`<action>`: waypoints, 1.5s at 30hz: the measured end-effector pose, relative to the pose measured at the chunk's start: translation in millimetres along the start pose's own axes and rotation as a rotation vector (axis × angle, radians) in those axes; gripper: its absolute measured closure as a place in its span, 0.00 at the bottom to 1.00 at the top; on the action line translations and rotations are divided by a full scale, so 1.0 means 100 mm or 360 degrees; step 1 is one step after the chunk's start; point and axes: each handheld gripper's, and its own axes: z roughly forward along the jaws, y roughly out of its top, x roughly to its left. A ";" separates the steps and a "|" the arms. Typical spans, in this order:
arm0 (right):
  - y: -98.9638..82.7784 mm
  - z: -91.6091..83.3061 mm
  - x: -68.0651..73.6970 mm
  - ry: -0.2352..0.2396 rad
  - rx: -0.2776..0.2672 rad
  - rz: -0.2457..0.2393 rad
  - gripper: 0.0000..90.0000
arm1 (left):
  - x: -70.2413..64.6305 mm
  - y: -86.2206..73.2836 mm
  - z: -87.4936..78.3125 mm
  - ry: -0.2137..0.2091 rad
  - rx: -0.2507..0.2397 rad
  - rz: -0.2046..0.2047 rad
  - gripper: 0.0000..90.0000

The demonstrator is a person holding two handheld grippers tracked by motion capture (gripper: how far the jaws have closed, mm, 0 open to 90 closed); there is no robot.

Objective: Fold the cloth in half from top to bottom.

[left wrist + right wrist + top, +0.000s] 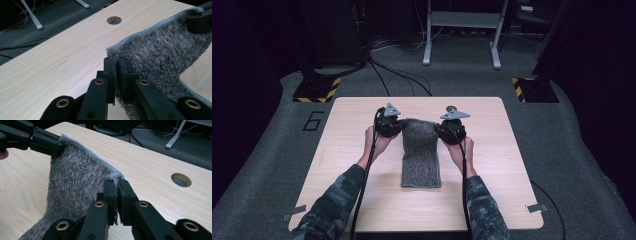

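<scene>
Black jaws of our left gripper (115, 67) fill the foreground of the left gripper view, pressed together on one far corner of the grey towel (160, 52), pinching it just under the stitched hem. Our right gripper (115, 185) shows the same in its own view: jaws clamped on the other far corner of the towel (75, 185), hem caught between the pads. Each gripper view also shows the opposite gripper's jaws at the towel's other corner.

From the high view we note both hands side by side over the middle of the wooden table (347, 165), left gripper (398, 126) and right gripper (443, 131) at either end of the towel's far edge. That edge is lifted off the table and hangs taut between the two grips; the near part of the towel (421, 160) lies flat on the tabletop, a narrow folded strip running toward us. A round hole (181, 180) in the table sits beyond the right gripper, near the far edge.
</scene>
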 end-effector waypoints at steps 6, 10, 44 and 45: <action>0.06 0.07 -0.08 -0.0009 -0.0003 0.0033 0.96 | 0.03 0.03 0.04 0.0028 -0.0025 0.0001 0.95; 0.09 0.06 -0.07 -0.0015 -0.0015 0.0015 0.96 | 0.04 0.05 0.03 0.0035 -0.0044 0.0016 0.95; -0.64 -0.25 0.34 0.0109 0.0101 -0.0102 0.94 | -0.42 -0.69 -0.18 -0.0192 0.0021 0.0019 0.93; -0.68 -0.25 0.36 0.0110 0.0115 -0.0102 0.94 | -0.43 -0.72 -0.18 -0.0195 0.0022 0.0011 0.92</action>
